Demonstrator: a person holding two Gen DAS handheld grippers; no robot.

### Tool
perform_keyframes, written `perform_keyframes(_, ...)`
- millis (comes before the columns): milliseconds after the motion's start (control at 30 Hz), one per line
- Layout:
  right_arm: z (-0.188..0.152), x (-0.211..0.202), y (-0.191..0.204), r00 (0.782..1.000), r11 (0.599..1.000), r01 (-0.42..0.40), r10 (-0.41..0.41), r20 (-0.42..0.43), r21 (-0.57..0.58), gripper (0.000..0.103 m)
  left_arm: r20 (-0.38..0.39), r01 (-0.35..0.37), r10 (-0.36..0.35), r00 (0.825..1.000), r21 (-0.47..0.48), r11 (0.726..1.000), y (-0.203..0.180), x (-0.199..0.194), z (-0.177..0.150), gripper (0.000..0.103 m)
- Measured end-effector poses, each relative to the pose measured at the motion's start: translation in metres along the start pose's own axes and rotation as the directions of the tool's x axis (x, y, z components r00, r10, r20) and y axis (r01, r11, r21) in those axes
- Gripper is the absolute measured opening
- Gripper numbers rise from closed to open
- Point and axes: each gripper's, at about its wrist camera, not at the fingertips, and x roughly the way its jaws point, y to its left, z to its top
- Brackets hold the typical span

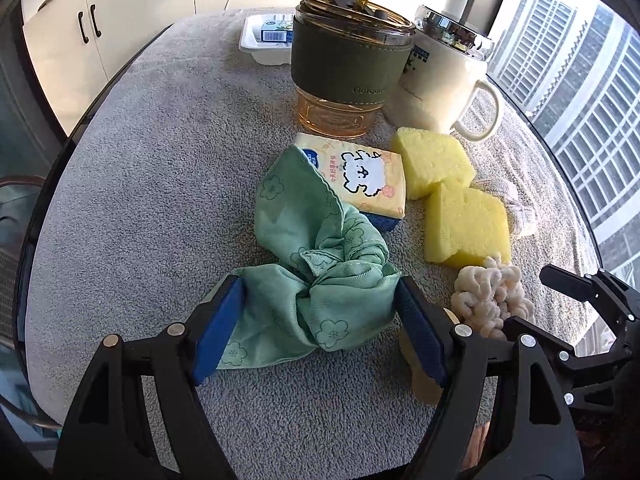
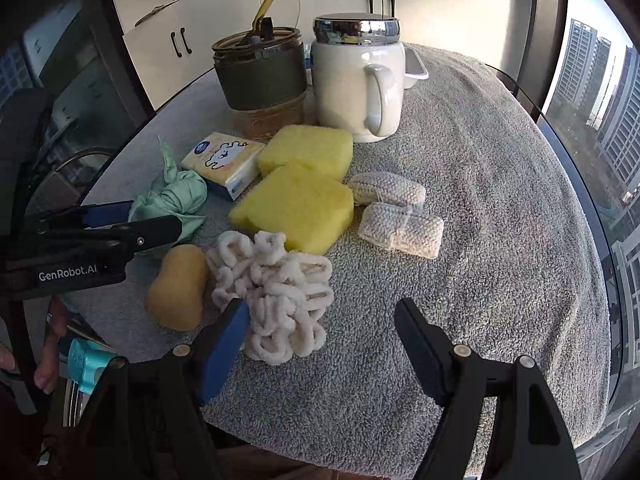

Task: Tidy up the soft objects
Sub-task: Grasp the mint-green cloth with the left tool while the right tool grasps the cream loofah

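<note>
left claw: jaws stand wide, the crumpled pale green flower-print cloth bunched between the blue pads; whether the pads press on it cannot be told. the cloth lies on the grey terry towel covering the table. just beyond the cloth, a yellow tissue pack with a cartoon sheep lies partly under its far edge. to the right of this claw, two yellow sponge blocks touch each other.

right claw: jaws wide apart, holding nothing. a cream looped chenille bundle lies against the left pad. left of it, a tan pear-shaped sponge. ahead, two cream knitted rolls sit beside the sponge blocks. further ahead stand a white lidded ceramic mug and an amber glass cup with an olive sleeve, side by side.
</note>
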Motion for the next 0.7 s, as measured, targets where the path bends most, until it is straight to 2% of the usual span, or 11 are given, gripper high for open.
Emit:
perform_keyframes(200, 0.005, 0.01, 0.003, 0.995, 0.994, -0.095, 0.096, -0.014, 0.06, 0.078, 0.007, 0.006, -0.006, 1.0, -0.059, 0.998, 0.01, 0.009, 0.004, 0.076)
perform_keyframes(333, 0.007, 0.016, 0.013, 0.992, 0.99, -0.124, 0.126, -0.019, 0.065, 0.078, 0.016, 0.018, -0.016, 1.0, -0.096, 0.995, 0.016, 0.01, 0.003, 0.074)
perform_keyframes(433, 0.007, 0.021, 0.016, 0.991, 0.989, -0.127, 0.13, -0.029, 0.074, 0.077, 0.029, 0.002, 0.001, 1.0, -0.107, 0.994, 0.019, 0.009, 0.003, 0.063)
perform_keyframes(500, 0.008, 0.023, 0.017, 0.991, 0.988, -0.13, 0.133, -0.032, 0.085, 0.076, 0.04, -0.02, 0.024, 0.999, -0.11, 0.994, 0.021, 0.007, 0.001, 0.046)
perform_keyframes(533, 0.008, 0.024, 0.017, 0.99, 0.987, -0.134, 0.137, -0.032, 0.089, 0.075, 0.044, -0.017, 0.022, 0.999, -0.11, 0.994, 0.022, 0.006, 0.001, 0.045)
perform_keyframes(600, 0.007, 0.026, 0.017, 0.992, 0.989, -0.118, 0.122, -0.036, 0.088, 0.062, 0.046, -0.011, 0.016, 0.999, -0.112, 0.994, 0.025, 0.005, 0.001, 0.04)
perform_keyframes(700, 0.007, 0.025, 0.022, 0.995, 0.996, -0.086, 0.088, -0.044, 0.038, 0.041, 0.048, 0.009, -0.002, 0.999, -0.137, 0.99, 0.031, 0.004, 0.001, 0.039)
